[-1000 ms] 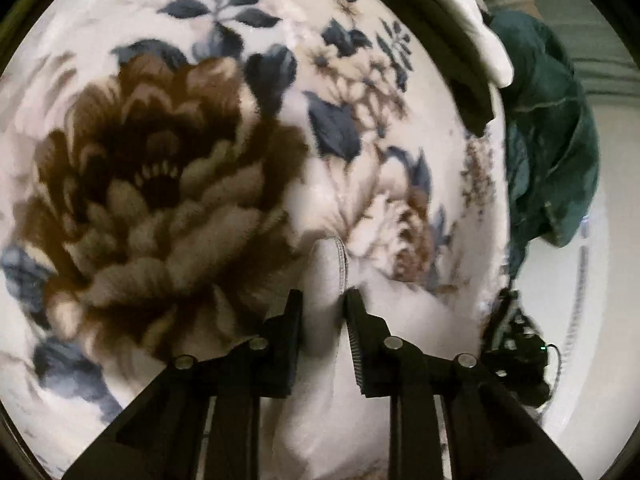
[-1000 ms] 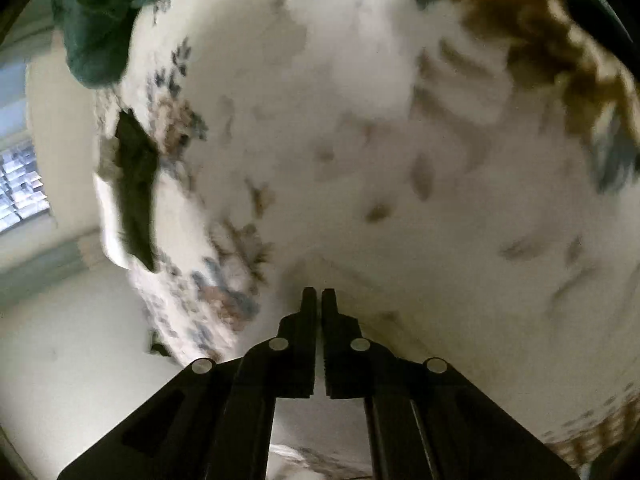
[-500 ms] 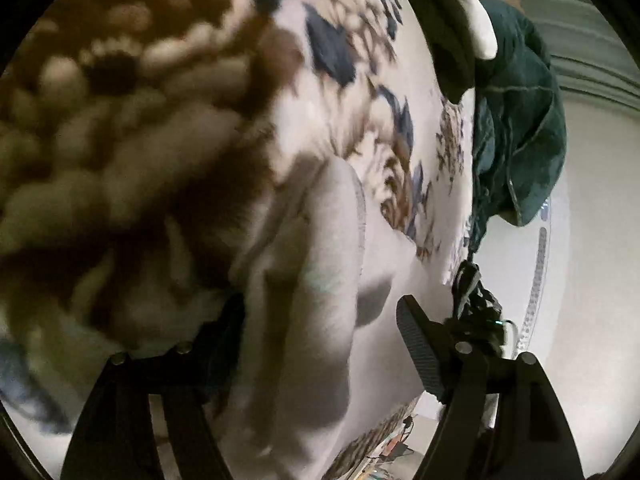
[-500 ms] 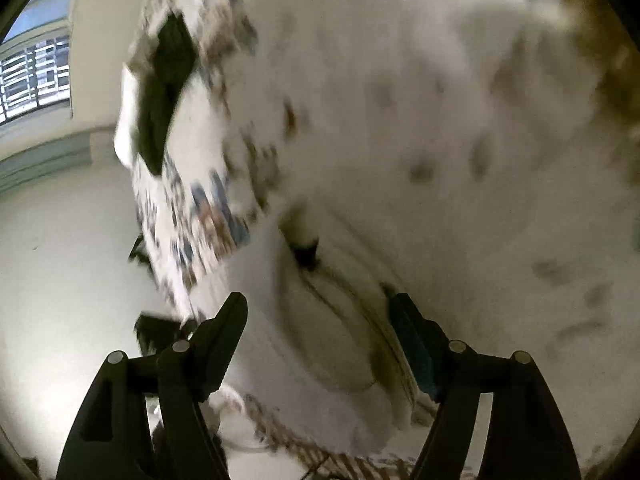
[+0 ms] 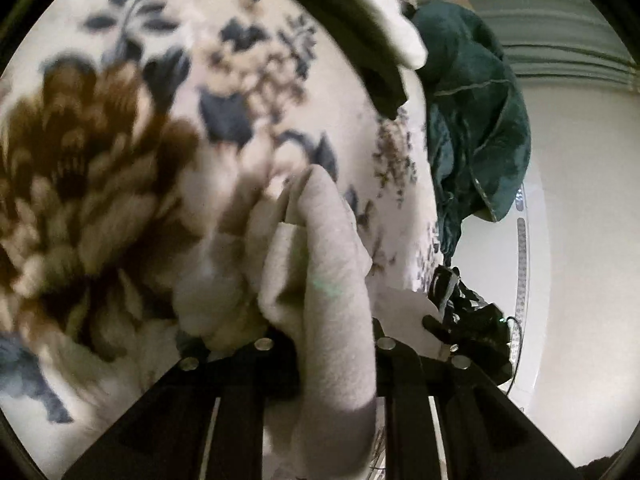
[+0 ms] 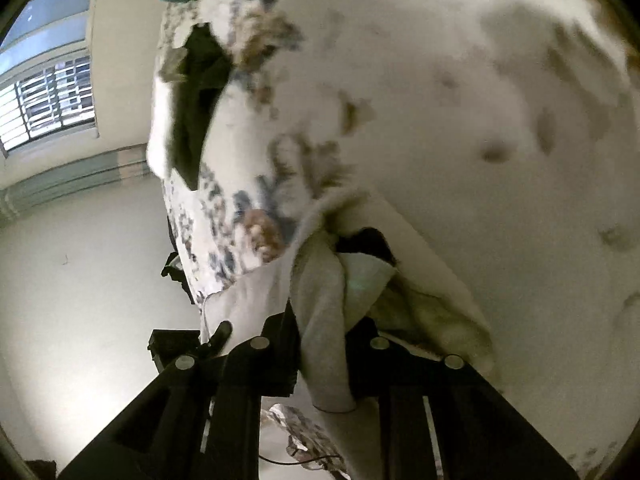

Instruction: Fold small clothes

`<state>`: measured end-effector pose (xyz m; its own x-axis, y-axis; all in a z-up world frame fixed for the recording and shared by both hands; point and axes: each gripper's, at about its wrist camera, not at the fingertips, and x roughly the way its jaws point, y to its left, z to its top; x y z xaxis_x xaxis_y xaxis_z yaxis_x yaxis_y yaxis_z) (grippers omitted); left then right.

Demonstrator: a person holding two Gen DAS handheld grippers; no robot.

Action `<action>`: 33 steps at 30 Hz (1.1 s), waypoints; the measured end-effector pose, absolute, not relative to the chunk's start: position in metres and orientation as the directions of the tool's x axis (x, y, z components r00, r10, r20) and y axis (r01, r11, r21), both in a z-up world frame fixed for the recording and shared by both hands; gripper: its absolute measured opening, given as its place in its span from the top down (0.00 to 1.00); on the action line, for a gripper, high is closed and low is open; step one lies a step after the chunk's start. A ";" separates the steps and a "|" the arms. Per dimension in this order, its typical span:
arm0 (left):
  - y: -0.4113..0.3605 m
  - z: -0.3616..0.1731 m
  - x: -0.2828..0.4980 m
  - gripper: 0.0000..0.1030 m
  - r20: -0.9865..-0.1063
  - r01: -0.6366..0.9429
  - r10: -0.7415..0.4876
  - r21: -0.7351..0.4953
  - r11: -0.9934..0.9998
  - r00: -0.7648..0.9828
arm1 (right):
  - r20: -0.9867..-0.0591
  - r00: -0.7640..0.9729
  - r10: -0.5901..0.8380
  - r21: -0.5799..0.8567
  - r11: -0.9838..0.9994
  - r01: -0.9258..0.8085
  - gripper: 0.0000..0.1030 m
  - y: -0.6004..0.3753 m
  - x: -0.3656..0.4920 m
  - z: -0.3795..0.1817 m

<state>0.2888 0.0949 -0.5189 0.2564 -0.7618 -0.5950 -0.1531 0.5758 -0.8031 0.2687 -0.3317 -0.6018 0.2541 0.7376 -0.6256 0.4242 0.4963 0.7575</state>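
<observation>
A small light grey fleece garment [image 5: 320, 264] lies bunched on a floral blanket [image 5: 120, 140]. My left gripper [image 5: 320, 344] is closed on a thick fold of it, and the cloth hides the fingertips. In the right wrist view the same grey garment [image 6: 320, 320] hangs between the jaws of my right gripper [image 6: 324, 332], which is closed on its edge. The garment's dark inside shows just beyond the grip.
A dark green garment [image 5: 476, 120] lies at the blanket's far right edge. A black and white folded item [image 5: 360, 32] lies at the top. A black device with cables [image 5: 468, 312] sits past the edge. A barred window [image 6: 48, 104] is at left.
Both grippers opened wide half a second ago and have now closed on folds of the grey garment. The cloth is bunched up higher between the jaws.
</observation>
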 end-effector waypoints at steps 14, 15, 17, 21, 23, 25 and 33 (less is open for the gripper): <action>0.150 -0.551 0.411 0.60 -0.687 -0.134 -0.707 -0.727 0.674 0.169 | -0.743 0.230 0.629 0.663 0.641 0.387 0.55 -0.275 0.375 -0.560; 0.153 -0.560 0.417 0.49 -0.692 -0.148 -0.704 -0.722 0.676 0.157 | -0.778 0.196 0.597 0.620 0.680 0.392 0.45 -0.273 0.384 -0.572; 0.159 -0.577 0.420 0.33 -0.642 -0.179 -0.753 -0.765 0.618 0.144 | -0.795 0.184 0.577 0.599 0.701 0.387 0.38 -0.273 0.394 -0.585; 0.164 -0.592 0.419 0.28 -0.575 -0.213 -0.800 -0.815 0.539 0.170 | -0.742 0.178 0.647 0.659 0.654 0.372 0.24 -0.286 0.399 -0.607; 0.160 -0.596 0.421 0.28 -0.568 -0.219 -0.805 -0.819 0.530 0.172 | -0.713 0.156 0.683 0.682 0.625 0.380 0.24 -0.291 0.399 -0.623; 0.159 -0.598 0.423 0.28 -0.544 -0.222 -0.819 -0.834 0.505 0.181 | -0.672 0.148 0.725 0.712 0.579 0.397 0.24 -0.291 0.403 -0.640; 0.150 -0.567 0.423 0.87 -0.548 -0.168 -0.795 -0.837 0.521 0.259 | -0.626 0.207 0.752 0.747 0.503 0.433 0.83 -0.281 0.397 -0.645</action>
